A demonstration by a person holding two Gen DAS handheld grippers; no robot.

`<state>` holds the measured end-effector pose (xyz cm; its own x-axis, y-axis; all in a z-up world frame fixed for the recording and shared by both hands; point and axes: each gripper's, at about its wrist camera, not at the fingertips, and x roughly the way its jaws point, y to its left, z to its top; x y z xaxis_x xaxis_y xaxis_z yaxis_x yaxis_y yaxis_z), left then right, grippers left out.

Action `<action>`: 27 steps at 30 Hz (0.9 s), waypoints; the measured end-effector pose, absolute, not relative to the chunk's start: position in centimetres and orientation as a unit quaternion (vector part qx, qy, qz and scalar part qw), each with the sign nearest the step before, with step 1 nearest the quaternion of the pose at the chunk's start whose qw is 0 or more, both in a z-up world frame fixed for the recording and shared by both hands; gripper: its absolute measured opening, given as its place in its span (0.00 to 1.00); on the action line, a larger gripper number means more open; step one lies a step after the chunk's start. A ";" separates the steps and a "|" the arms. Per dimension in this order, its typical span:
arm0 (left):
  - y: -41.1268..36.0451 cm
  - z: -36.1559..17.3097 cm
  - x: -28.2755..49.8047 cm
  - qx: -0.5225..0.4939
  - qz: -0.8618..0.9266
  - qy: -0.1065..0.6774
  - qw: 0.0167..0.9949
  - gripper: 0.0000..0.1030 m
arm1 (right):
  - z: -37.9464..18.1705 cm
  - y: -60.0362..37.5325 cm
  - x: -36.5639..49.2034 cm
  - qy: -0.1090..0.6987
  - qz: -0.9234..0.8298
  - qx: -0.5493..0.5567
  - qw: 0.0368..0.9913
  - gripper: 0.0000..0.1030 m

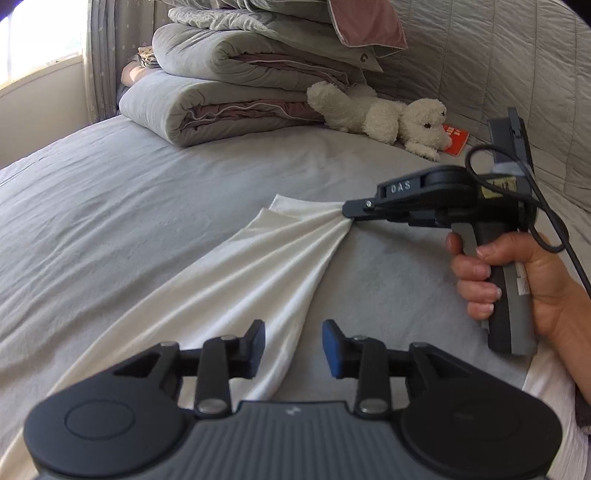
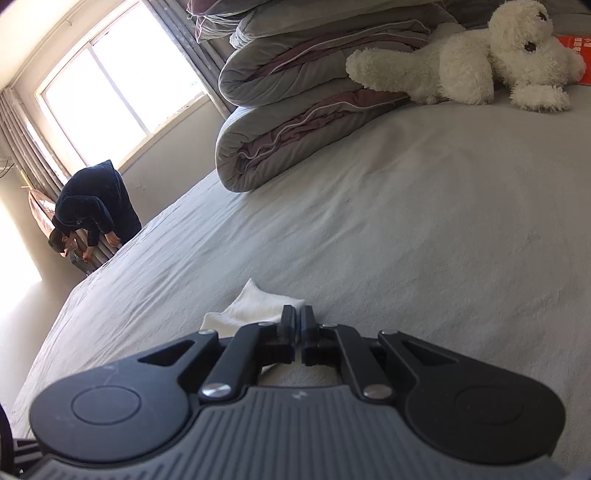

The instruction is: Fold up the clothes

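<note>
White shirt point(image 1: 229, 295) on the grey bed point(image 1: 110, 206); right tongs point(image 1: 351, 216) pinch its far corner to pull it taut, left tongs point(image 1: 293, 349) part open, empty.

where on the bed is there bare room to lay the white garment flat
Bare sheet lies left of the white garment, in front of the folded quilts. Crowded at the head: the quilts, plush dog and red card.

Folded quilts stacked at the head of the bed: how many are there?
3 that I can tell. The bottom quilt lies on the bed sheet, the middle quilt rests on it, and the top quilt is cut off by the frame; more may sit above.
</note>
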<state>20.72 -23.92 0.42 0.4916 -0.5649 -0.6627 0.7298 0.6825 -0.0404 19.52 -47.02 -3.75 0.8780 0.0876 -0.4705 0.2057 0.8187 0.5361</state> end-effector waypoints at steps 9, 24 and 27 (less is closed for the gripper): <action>-29.6 0.2 31.3 0.071 -0.367 0.386 0.843 0.41 | -3.6 -47.5 19.2 0.274 -0.021 0.304 0.912 0.05; -35.7 -1.2 32.9 0.094 -0.419 0.382 0.819 0.01 | -3.7 -48.3 19.0 0.262 -0.014 0.339 0.904 0.04; -35.2 -0.6 32.3 0.088 -0.412 0.333 0.844 0.01 | -2.4 -48.5 18.0 0.223 -0.035 0.327 0.918 0.03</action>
